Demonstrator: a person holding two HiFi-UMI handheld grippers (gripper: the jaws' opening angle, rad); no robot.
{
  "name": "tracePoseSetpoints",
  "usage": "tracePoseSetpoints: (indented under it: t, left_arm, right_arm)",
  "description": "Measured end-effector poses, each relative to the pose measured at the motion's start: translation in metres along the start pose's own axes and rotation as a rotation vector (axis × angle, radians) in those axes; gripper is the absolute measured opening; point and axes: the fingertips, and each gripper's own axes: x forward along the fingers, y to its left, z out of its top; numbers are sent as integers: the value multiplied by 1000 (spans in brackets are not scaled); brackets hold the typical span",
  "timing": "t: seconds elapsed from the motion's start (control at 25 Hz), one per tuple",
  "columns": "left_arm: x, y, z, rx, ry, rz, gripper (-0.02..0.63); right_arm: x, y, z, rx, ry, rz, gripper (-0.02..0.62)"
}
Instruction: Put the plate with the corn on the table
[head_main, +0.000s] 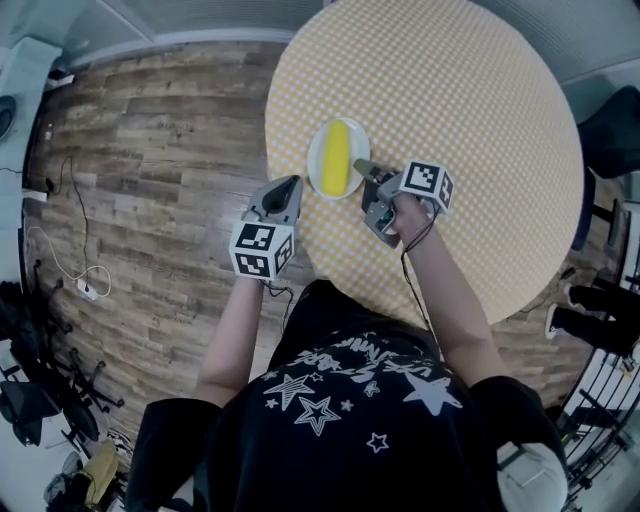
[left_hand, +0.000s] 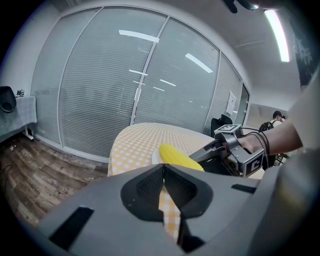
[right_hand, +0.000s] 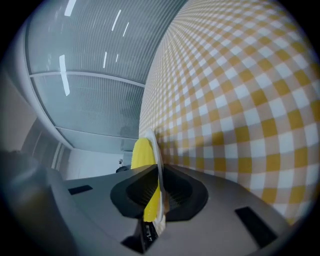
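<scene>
Grey left gripper (head_main: 291, 183), jaws pressed together on nothing, hangs just off the round yellow-and-white checked table (head_main: 450, 90), at 8 o'clock from the round white plate (head_main: 314, 160). The right gripper (head_main: 364, 168) pinches that plate's rim at 4 o'clock. The yellow corn cob (head_main: 336, 158) lies just past its fingertips, over the table's 9 o'clock side.

Corn (head_main: 336, 170) on plate (head_main: 313, 160); left claw (head_main: 292, 184) left, right claw (head_main: 363, 167) right; table (head_main: 450, 100) beneath.

Lying at the near left edge of the checked surface (head_main: 450, 90): white plate (head_main: 314, 160) bearing a yellow corn cob (head_main: 336, 158) lengthwise, right rim being pinched by the right hand-held gripper (head_main: 362, 167).
</scene>
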Motion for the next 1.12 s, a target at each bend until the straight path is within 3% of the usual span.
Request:
tracePoseSetpoints:
  t: [0.2,0.32,0.48,0.84,1.12]
  left_arm:
    - [-4,-2,-1,4,1,-1,8]
    - [-8,-3,1,11,-1,-3,8]
    - [-10,-6,-1,17,3,-12,8]
    - [-6,-20,-2,34,3,-39,8]
    - [1,-58,20,64,-48,-30,8]
  right_arm:
    - [-3,3,1,-177,0,-81,41]
    - [-5,7,-2,-263,23,-124,92]
    - [-24,7,6,-352,-33,-183,107]
    - [-104,-8,27,-224,-261,-76,98]
    - [-157,-5,37,-309,-279,-24,55]
